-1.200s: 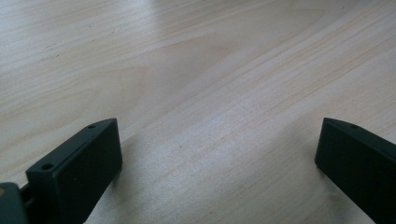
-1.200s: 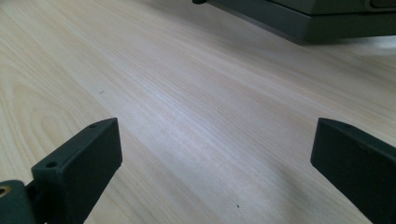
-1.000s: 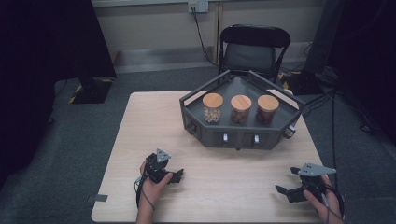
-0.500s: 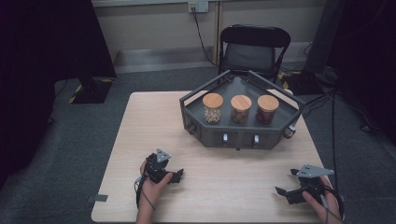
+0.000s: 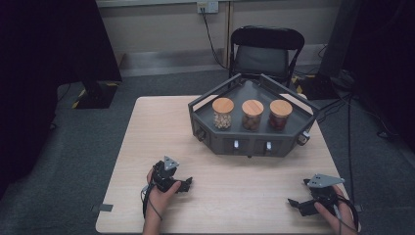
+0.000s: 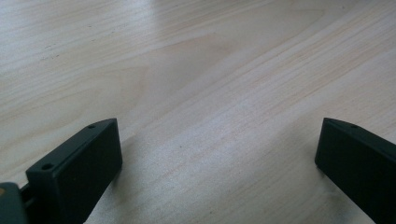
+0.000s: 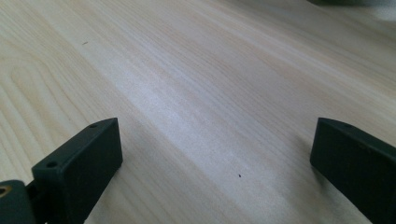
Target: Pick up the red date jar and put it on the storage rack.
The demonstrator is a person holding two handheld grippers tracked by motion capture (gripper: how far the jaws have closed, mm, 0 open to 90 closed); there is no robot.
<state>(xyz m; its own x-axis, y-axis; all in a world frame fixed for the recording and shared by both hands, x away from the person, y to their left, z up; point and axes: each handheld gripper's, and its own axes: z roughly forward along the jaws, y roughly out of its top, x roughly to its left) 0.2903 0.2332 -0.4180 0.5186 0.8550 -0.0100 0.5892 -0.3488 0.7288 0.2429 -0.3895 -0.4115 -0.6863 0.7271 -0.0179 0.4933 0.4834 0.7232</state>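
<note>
Nothing has visibly shifted since the earlier frames: both hands rest at the near edge as before. Largest is the pale wooden tabletop (image 5: 147,147), with a dark grey tray (image 5: 254,142) at its far side. Three cork-lidded jars stand in a row inside the tray: the left jar (image 5: 222,113), the middle jar (image 5: 252,115) and the right jar (image 5: 280,115). Well apart from them, the left claw (image 5: 185,184) lies low near the front left and the right claw (image 5: 295,203) near the front right, each with jaws spread wide over bare wood, holding nothing
</note>
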